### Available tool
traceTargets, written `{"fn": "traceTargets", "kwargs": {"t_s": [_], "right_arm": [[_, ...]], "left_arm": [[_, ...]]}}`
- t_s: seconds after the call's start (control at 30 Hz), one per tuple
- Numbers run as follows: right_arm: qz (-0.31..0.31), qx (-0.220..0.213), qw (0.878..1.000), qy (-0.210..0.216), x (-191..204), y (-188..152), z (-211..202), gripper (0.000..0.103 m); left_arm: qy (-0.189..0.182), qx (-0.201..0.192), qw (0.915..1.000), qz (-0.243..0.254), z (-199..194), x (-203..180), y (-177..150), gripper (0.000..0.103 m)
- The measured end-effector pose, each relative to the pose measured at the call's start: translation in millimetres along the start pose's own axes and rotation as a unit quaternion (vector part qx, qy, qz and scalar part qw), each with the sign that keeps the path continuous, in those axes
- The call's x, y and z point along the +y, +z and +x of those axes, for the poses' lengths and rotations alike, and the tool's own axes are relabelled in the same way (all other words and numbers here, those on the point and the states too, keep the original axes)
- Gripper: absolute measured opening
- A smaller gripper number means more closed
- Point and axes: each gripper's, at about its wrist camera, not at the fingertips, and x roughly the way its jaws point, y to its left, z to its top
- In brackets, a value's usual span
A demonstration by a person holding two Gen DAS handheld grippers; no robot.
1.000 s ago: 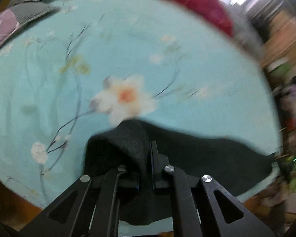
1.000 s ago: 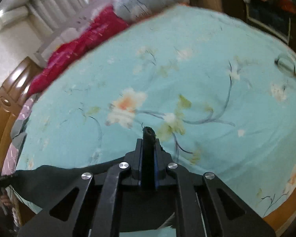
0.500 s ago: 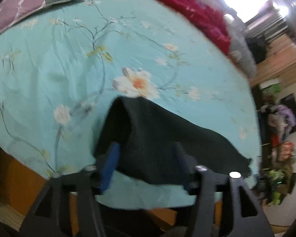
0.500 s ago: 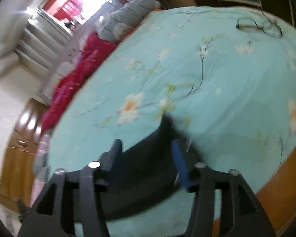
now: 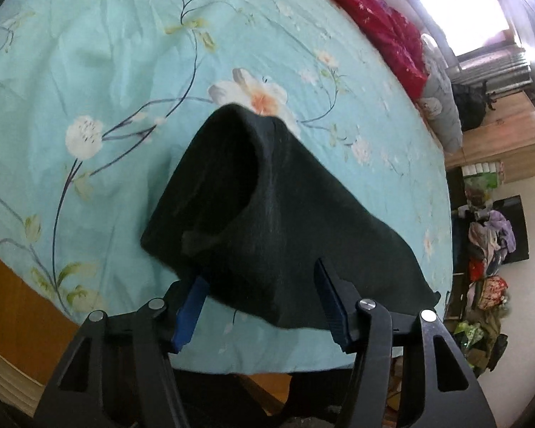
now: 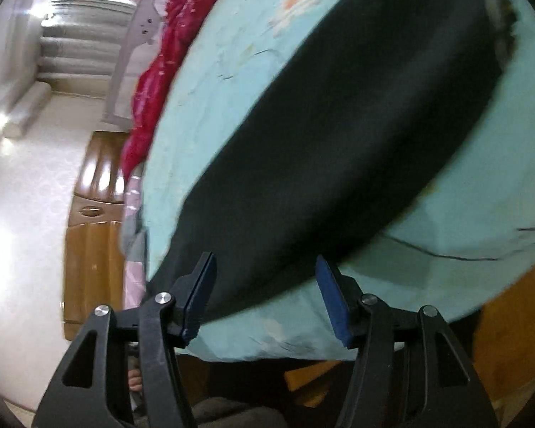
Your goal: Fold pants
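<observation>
Both grippers, left (image 5: 260, 299) closing, right (image 6: 264, 290), have fingers apart, gripping nothing; dark soft fabric pants (image 5: 267, 214) lie folded on the floral turquoise bed (image 5: 89, 71); recommend regripping outer edges evenly

bed (image 5: 89, 71): teal floral sheet | on it: dark pants (image 5: 267, 221), red blanket (image 5: 374, 18) at far edge

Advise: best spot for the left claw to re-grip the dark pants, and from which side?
Probably the puffed-up fold at the far end of the dark pants. It stands proud of the floral bedsheet, so pads could straddle it. The left claw, unpinched and closing a little, should come forward from the near bed edge.
</observation>
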Motion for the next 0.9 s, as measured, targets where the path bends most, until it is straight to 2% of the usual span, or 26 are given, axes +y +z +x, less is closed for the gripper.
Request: {"fn": "traceTargets", "kwargs": {"t_s": [0.03,0.07,0.1,0.13,0.2,0.23,0.27,0.33,0.37,0.43,0.53,0.63,0.67,0.73,0.77,0.83,0.9], "right_arm": [[-0.015,0.005,1.000,-0.007,6.0,2.1,9.7,0.058],[-0.022,0.008,1.000,-0.017,9.0,4.1,15.8,0.039],[-0.027,0.015,0.999,-0.024,11.9,6.1,24.3,0.013],[-0.033,0.021,0.999,-0.022,14.1,5.4,27.6,0.007],[-0.051,0.005,0.999,-0.009,27.7,4.2,20.0,0.007],[-0.065,-0.009,0.998,0.014,37.3,1.2,9.3,0.007],[-0.078,-0.016,0.997,0.020,42.4,-4.0,3.7,0.007],[-0.083,-0.007,0.996,0.016,39.8,-10.0,1.3,0.007],[-0.075,0.004,0.997,0.000,29.5,-12.4,6.3,0.007],[-0.059,0.017,0.997,-0.035,10.7,-15.3,18.3,0.007],[-0.017,0.017,1.000,-0.020,-7.9,-17.0,26.9,0.007],[-0.005,0.009,1.000,-0.009,-13.0,-14.1,12.0,0.010],[-0.005,-0.007,1.000,-0.010,-16.3,-11.4,-1.4,0.011],[0.011,-0.057,0.998,-0.014,-32.7,-6.6,-35.5,0.014],[0.023,-0.083,0.996,-0.022,-43.4,-0.1,-54.0,0.019],[0.050,-0.143,0.987,-0.049,-67.0,8.4,-89.3,0.029],[0.071,-0.178,0.979,-0.063,-80.4,12.8,-112.1,0.042]], "left_arm": [[0.008,-0.002,1.0000,0.003,3.0,-2.0,2.7,0.037],[0.012,0.003,0.9999,0.006,6.7,-3.3,6.2,0.026],[0.012,0.008,0.9999,0.008,8.9,-5.4,9.2,0.016],[0.008,0.007,0.9999,0.006,6.5,-7.7,11.1,0.017],[-0.004,-0.017,0.9997,0.015,-9.1,-10.9,9.7,0.017],[0.001,-0.036,0.9990,0.025,-17.6,-10.0,6.6,0.017],[0.006,-0.039,0.9989,0.026,-17.2,-5.8,5.3,0.017],[0.023,-0.014,0.9996,0.003,-1.0,12.2,3.8,0.017],[0.028,-0.001,0.9995,-0.011,6.6,20.0,2.2,0.017],[0.015,0.013,0.9990,-0.040,21.2,36.3,-1.7,0.017],[0.015,0.006,0.9994,-0.030,13.3,33.7,-4.8,0.022],[0.021,0.001,0.9998,-0.006,-2.9,26.1,-8.3,0.029],[0.012,-0.004,0.9999,0.005,-9.2,22.6,-11.5,0.032],[-0.010,-0.006,0.9998,0.017,-17.2,16.4,-16.4,0.055],[-0.013,-0.009,0.9997,0.020,-21.9,16.5,-18.3,0.060],[-0.002,-0.012,0.9997,0.023,-14.2,8.0,-19.2,0.061],[0.004,0.012,0.9999,0.003,3.4,7.5,-18.6,0.059]]}}
